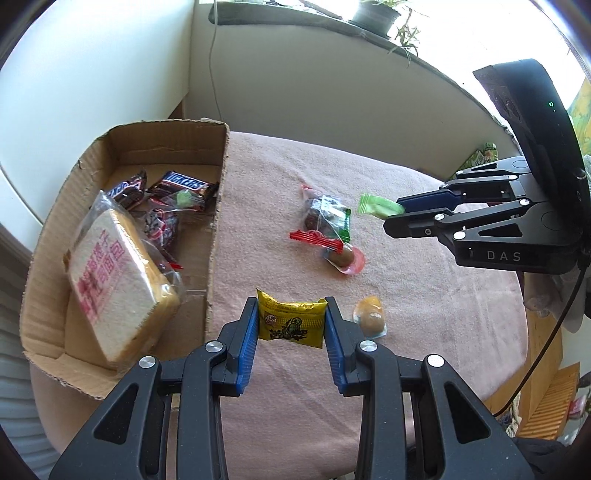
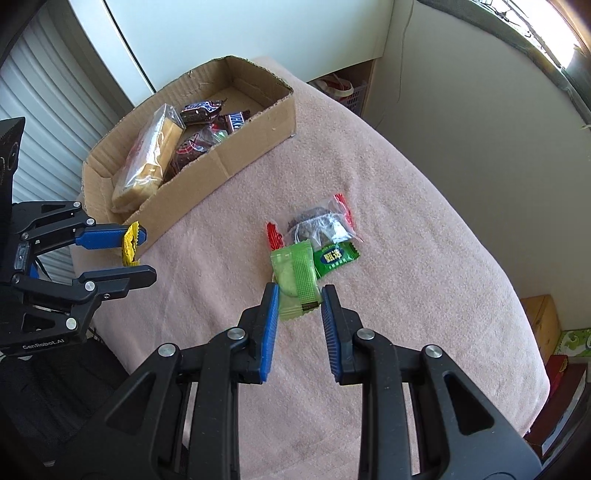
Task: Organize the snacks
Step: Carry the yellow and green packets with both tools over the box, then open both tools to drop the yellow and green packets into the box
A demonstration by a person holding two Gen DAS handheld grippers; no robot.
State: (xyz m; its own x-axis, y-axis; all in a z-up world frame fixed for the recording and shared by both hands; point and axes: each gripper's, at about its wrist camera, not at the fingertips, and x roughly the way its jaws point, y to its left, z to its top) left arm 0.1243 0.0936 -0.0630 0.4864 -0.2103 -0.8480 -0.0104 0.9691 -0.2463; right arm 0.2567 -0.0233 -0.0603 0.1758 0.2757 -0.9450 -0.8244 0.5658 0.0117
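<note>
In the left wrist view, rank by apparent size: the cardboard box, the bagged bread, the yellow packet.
1. cardboard box
2. bagged bread
3. yellow packet, though it sits nearest the camera, so it looks enlarged.

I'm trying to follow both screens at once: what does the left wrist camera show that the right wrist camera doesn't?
Only the left wrist view shows the two unwrapped-looking round sweets in clear wrap near its gripper, and a potted plant on the sill. Only the right wrist view shows a white basket beyond the table. Both show the cardboard box holding Snickers bars and packaged bread, the yellow packet in the left hand-held gripper, and the green packet in the right hand-held gripper.
</note>
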